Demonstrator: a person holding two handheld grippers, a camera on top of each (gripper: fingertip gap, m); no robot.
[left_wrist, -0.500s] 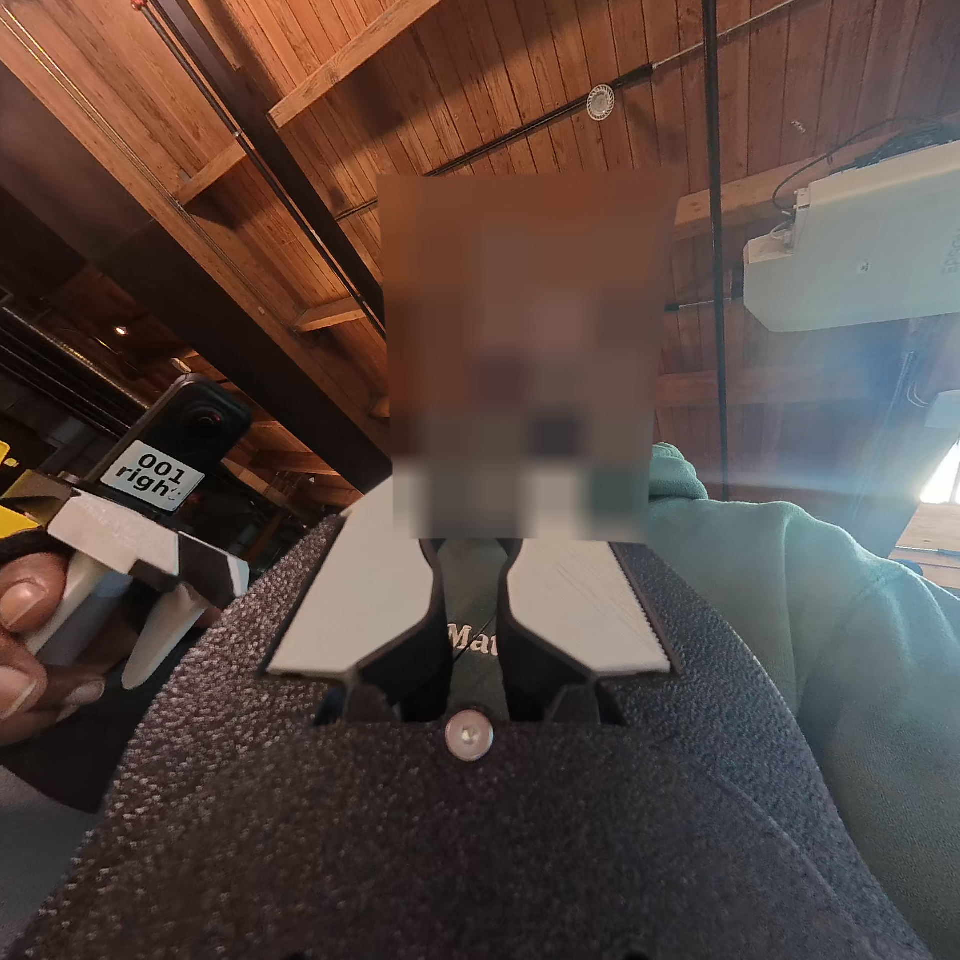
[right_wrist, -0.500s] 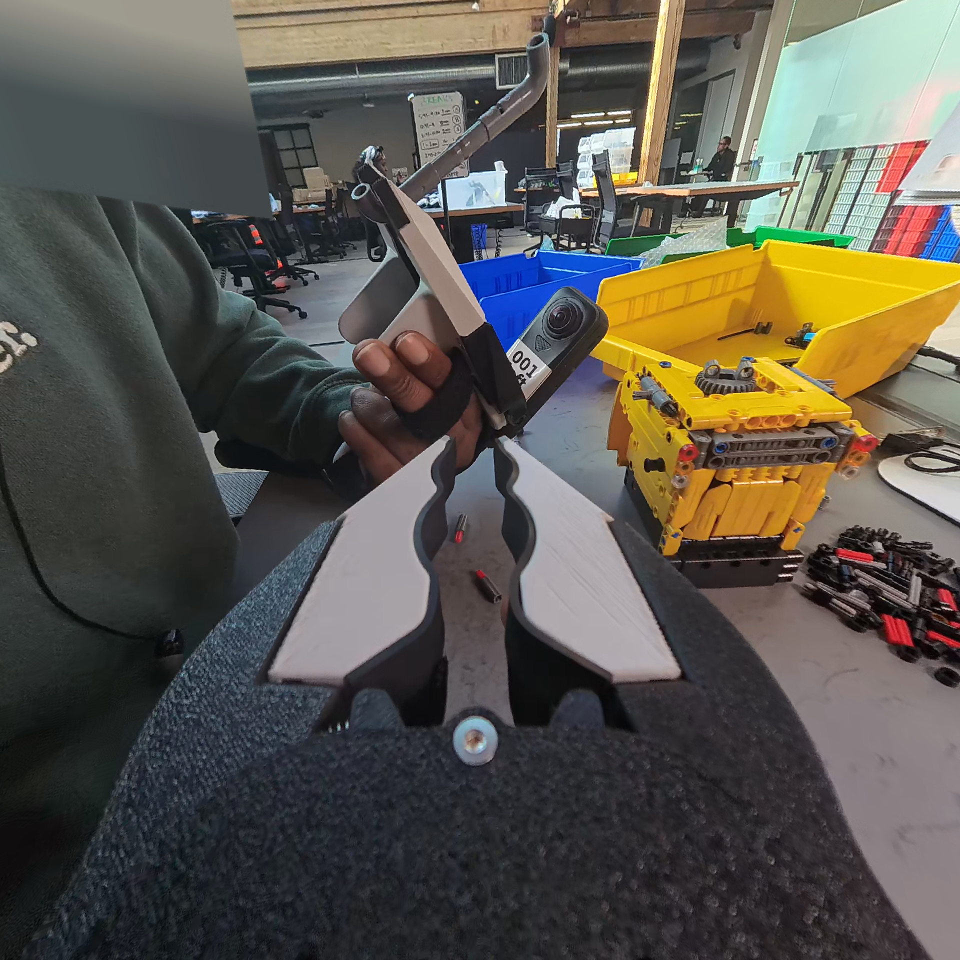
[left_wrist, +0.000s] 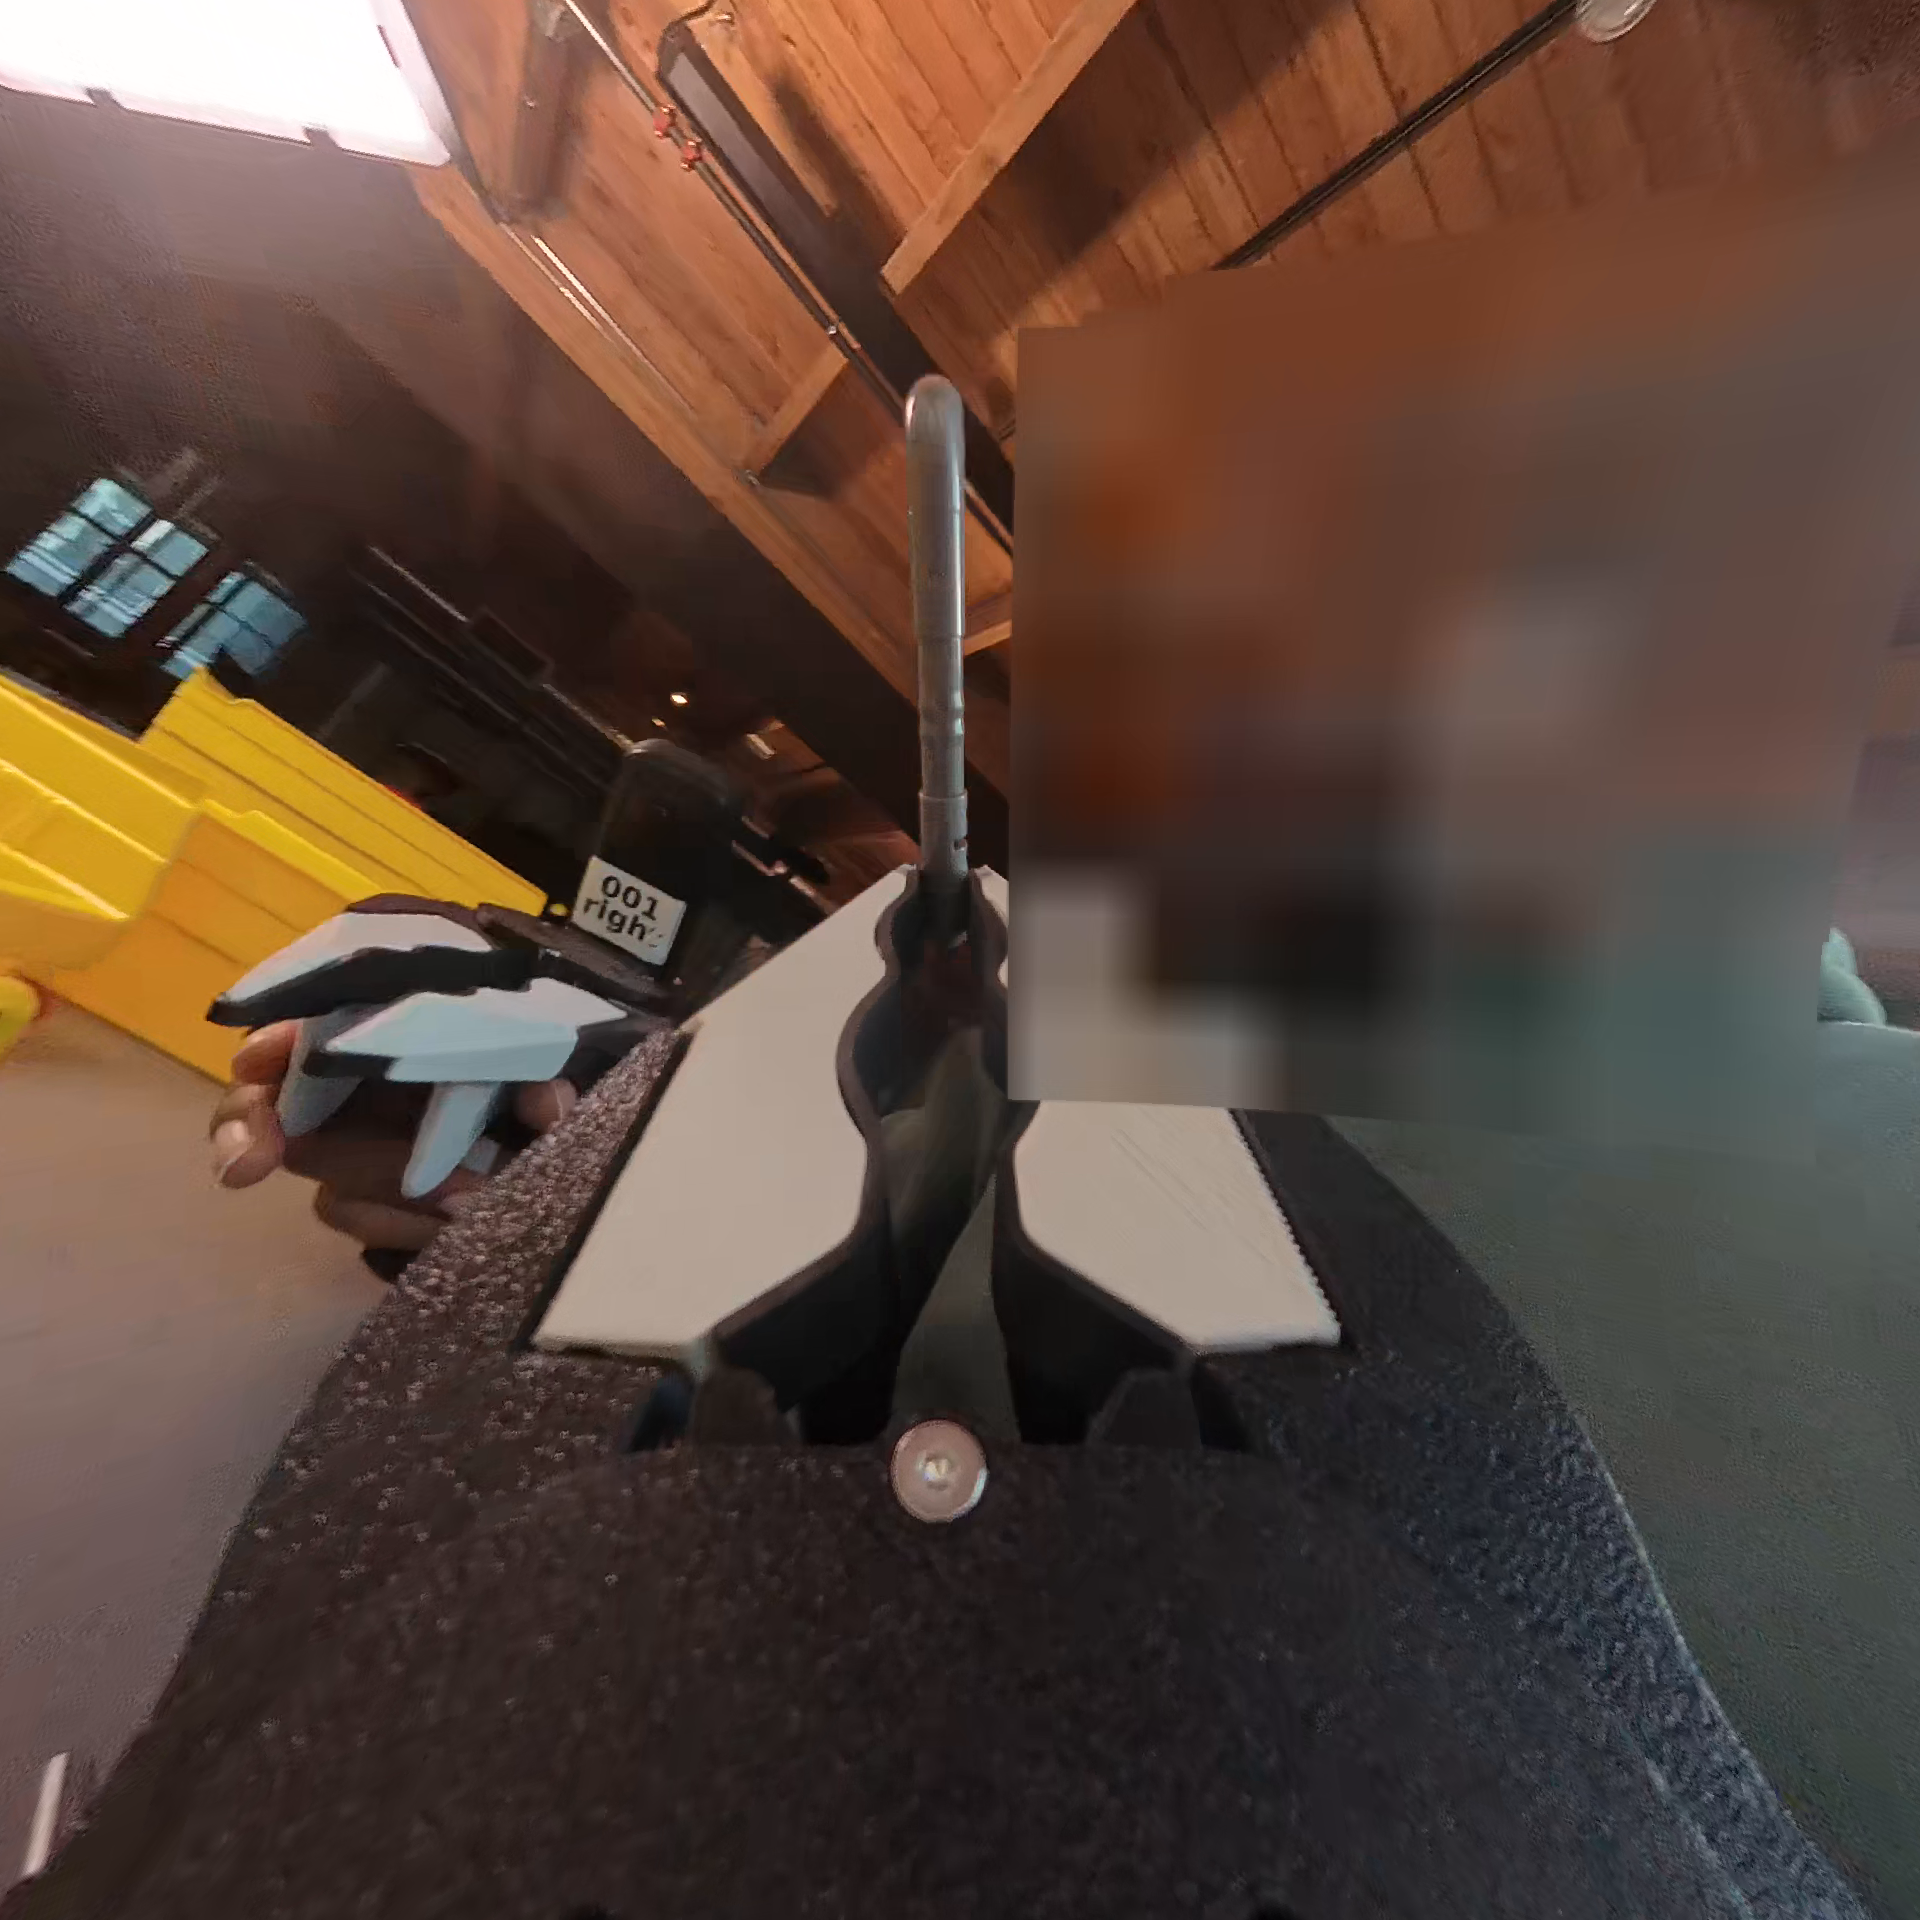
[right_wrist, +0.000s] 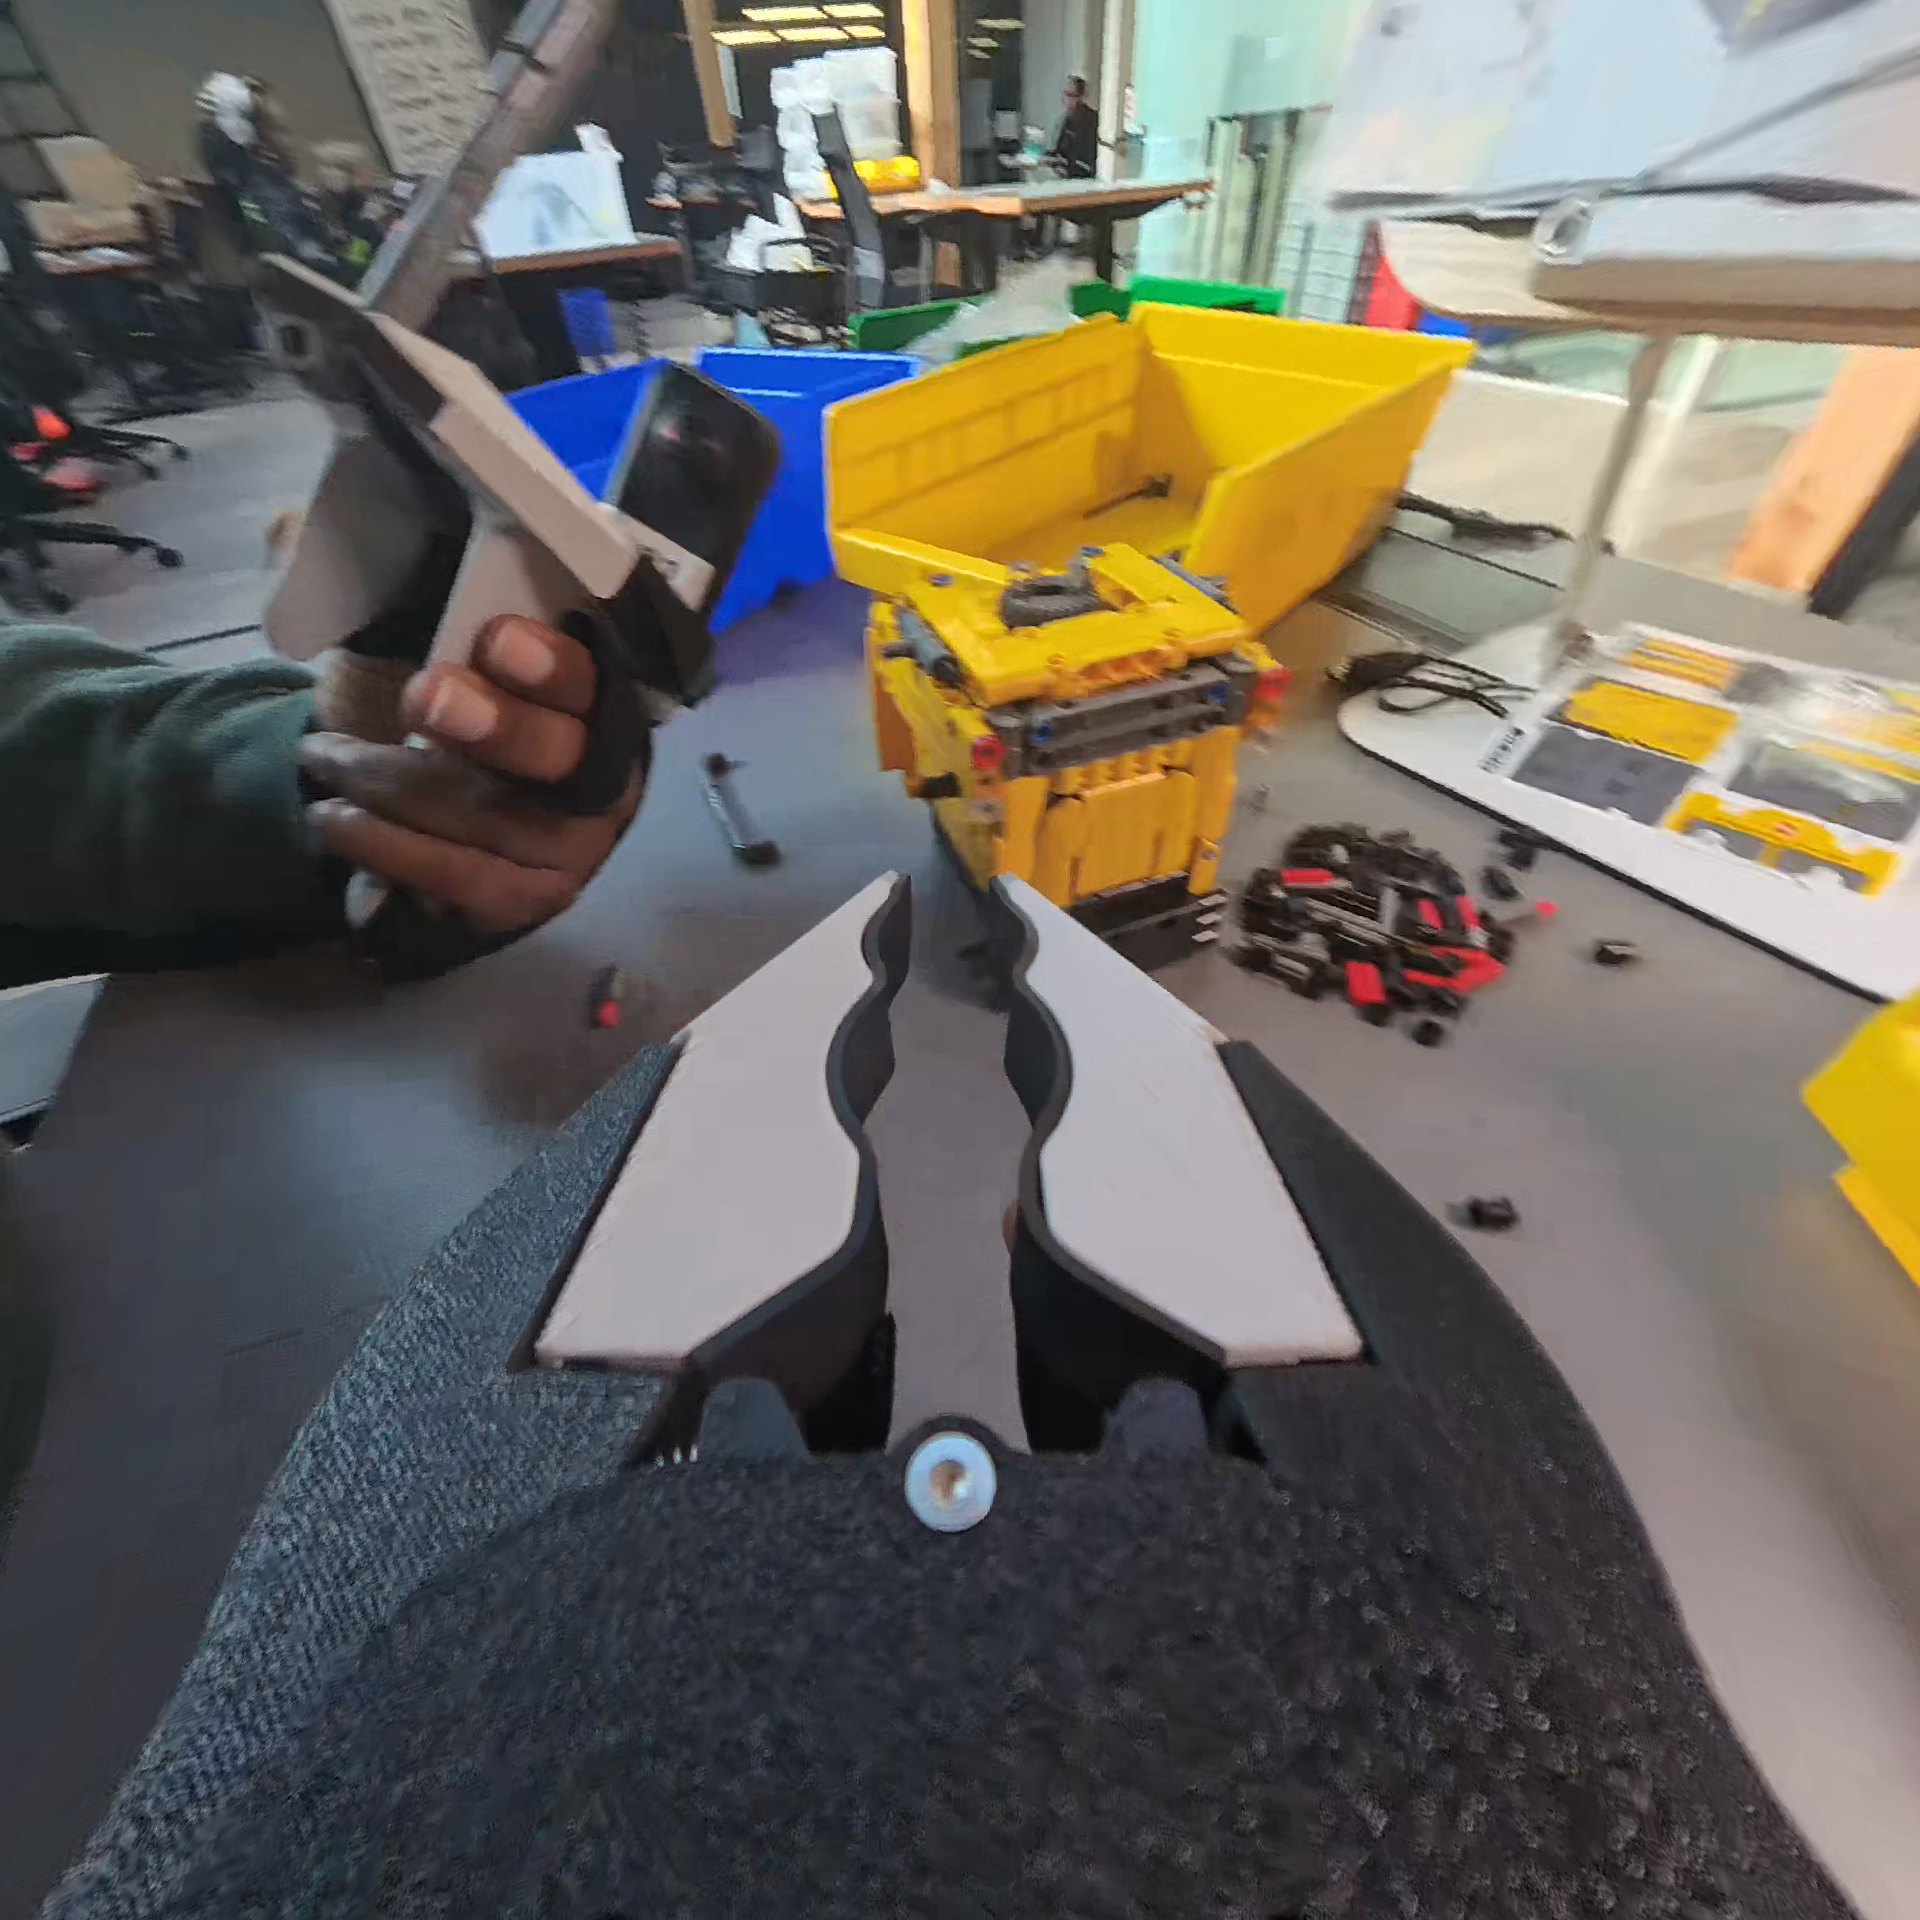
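My left gripper is shut on the lower end of a grey ribbed flexible tube, which stands up and curves over at its top. A blur patch hides the right fingertip. In the right wrist view a hand holds the left gripper at the upper left, raised above the table, with the tube running up and right. My right gripper is empty, its jaws a narrow gap apart, low over the grey table. It points at a yellow brick-built model. It also shows in the left wrist view.
Behind the model stand a yellow bin and a blue bin. A pile of small black and red parts lies to its right, with an instruction booklet beyond. A black axle and a red pin lie loose. Across from one pair of fingers to the other is roughly 12 cm.
The right gripper has swung right and now faces the model. The left gripper has tilted, so the tube and yellow bins now show in its view. Neither jaw gap has visibly changed.
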